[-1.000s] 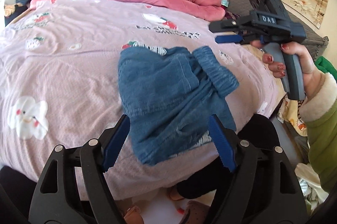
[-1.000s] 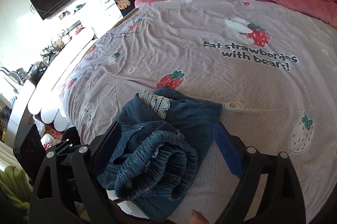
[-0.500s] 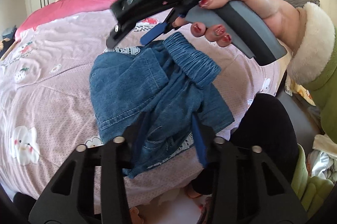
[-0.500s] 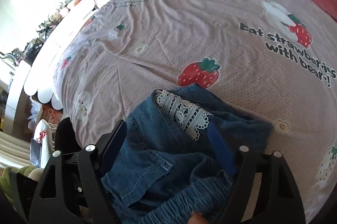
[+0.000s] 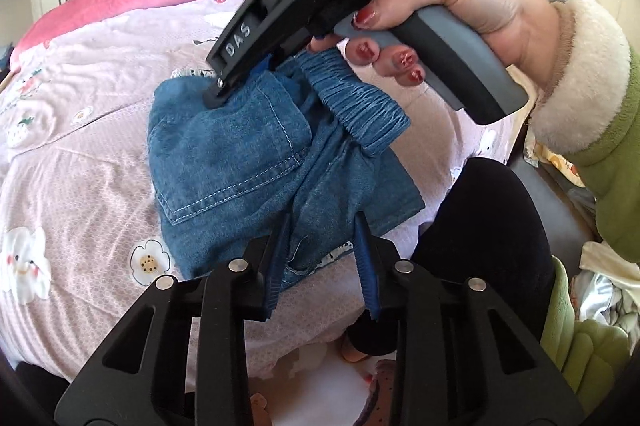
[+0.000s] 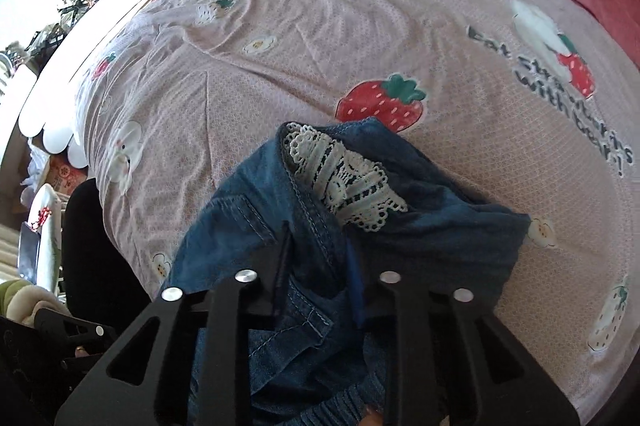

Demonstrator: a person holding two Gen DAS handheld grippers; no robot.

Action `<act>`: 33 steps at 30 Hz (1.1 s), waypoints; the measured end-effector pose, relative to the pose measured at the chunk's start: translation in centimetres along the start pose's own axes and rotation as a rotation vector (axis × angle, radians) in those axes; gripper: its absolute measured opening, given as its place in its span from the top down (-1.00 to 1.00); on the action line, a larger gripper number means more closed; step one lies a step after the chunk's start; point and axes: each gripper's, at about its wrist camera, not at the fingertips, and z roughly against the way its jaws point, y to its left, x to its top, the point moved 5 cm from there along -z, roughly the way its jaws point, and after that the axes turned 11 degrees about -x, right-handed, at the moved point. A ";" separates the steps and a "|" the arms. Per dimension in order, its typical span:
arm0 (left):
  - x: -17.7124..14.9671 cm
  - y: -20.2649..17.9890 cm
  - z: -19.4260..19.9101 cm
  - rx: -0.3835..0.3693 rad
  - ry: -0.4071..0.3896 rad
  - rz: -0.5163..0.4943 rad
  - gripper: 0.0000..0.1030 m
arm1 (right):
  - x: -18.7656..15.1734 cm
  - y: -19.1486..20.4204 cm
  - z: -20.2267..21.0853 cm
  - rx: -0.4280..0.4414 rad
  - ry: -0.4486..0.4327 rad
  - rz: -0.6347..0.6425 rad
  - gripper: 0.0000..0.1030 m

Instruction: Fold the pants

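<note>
2 grippers close on a bundle of denim pants [image 5: 240,161] lying near the front edge of a bed [image 5: 72,193] with a strawberry-print cover. The left gripper [image 5: 322,222] has its blue pads pinched on a ridge of cloth at the near hem. The right gripper [image 6: 318,246], held in a hand [image 5: 460,5] with red nails, has its pads drawn in on a fold of denim just below the lace trim [image 6: 344,177]; whether they bite fully is hard to tell.

The pants appear folded down to a compact packet, with a back pocket [image 5: 236,145] on top and the elastic waistband [image 5: 356,105] rolled up at the right side. That loose waistband, a flap poking out at the lower right and the lace showing at both ends suggest the bundle is not yet square. By that reading the task is well along: the big folds look done, and what remains is likely 1 more fold or a tidying of the edges.

Compared with 1 second ago, both grippers have closed. Then the left one hung wide open over the near hem and the right one was held up off the cloth, well to the side. Half a second ago the right gripper was swinging in over the waistband with its pads still spread. Now it is pressed down onto the far end of the bundle, and both cameras sit closer to the denim. The pants themselves lie in much the same spot on the bed.
</note>
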 end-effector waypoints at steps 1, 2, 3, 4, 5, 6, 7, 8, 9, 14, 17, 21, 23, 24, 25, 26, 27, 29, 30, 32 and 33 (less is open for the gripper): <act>0.0 0.0 0.0 -0.002 0.000 0.002 0.53 | 0.2 0.1 0.6 -0.009 -0.026 0.011 0.80; 0.0 0.1 -0.1 -0.001 0.000 0.002 0.53 | 0.5 0.3 0.9 -0.014 -0.038 0.015 0.83; 0.1 0.1 -0.1 0.000 0.001 0.003 0.53 | 0.8 0.4 1.1 -0.024 -0.047 0.022 0.83; 0.1 0.2 -0.1 0.000 0.000 0.008 0.53 | 1.1 0.6 1.3 -0.038 -0.056 0.036 0.84; 0.1 0.3 -0.1 0.001 0.000 0.011 0.53 | 1.5 1.0 1.3 -0.057 -0.064 0.059 0.85; 0.1 0.4 -0.2 0.005 0.001 0.012 0.53 | 1.8 1.3 1.1 -0.078 -0.066 0.077 0.85; 0.1 0.4 -0.2 0.008 0.001 0.013 0.53 | 2.3 1.7 0.8 -0.083 -0.065 0.086 0.86; 0.1 0.5 -0.2 0.012 0.001 0.014 0.53 | 2.7 1.9 0.5 -0.086 -0.066 0.094 0.86; 0.2 0.5 -0.4 0.017 0.002 0.017 0.53 | 3.0 2.1 0.2 -0.092 -0.069 0.100 0.87; 0.5 0.9 -0.6 0.035 -0.007 0.033 0.53 | 4.9 3.9 -0.3 -0.074 -0.100 0.130 0.89; 0.5 1.0 -0.6 0.034 -0.006 0.040 0.53 | 5.8 4.5 -0.7 -0.083 -0.139 0.158 0.93; 0.2 1.0 -1.0 0.029 -0.002 0.041 0.53 | 5.6 2.5 -1.9 -0.043 -0.107 0.078 0.94; 0.2 1.2 -1.1 0.013 -0.005 0.053 0.53 | 5.1 1.6 -0.8 0.005 -0.125 0.025 0.88; 0.2 1.4 -1.0 0.007 -0.006 0.059 0.53 | 4.9 1.2 0.1 0.015 -0.146 0.011 0.82; 0.1 1.4 -1.0 0.003 -0.008 0.063 0.53 | 4.6 0.8 1.2 0.016 -0.173 0.000 0.62; 0.1 1.5 -0.9 -0.001 -0.010 0.066 0.53 | 4.3 0.4 2.1 0.015 -0.191 -0.006 0.36; 0.1 1.6 -0.8 -0.003 -0.010 0.068 0.53 | 3.9 -0.2 3.1 0.011 -0.208 -0.021 0.25; 0.1 1.7 -0.6 -0.009 -0.014 0.073 0.53 | 3.1 -1.3 4.4 0.011 -0.221 -0.055 0.13; 0.1 1.8 -0.4 -0.013 -0.018 0.077 0.53 | 2.4 -1.8 5.2 0.010 -0.233 -0.067 0.13; 0.1 2.0 0.3 -0.019 -0.022 0.084 0.53 | 1.0 -2.4 6.6 0.005 -0.262 -0.080 0.11; 0.2 2.0 0.5 -0.022 -0.025 0.086 0.53 | 0.2 -2.8 7.2 0.001 -0.275 -0.090 0.10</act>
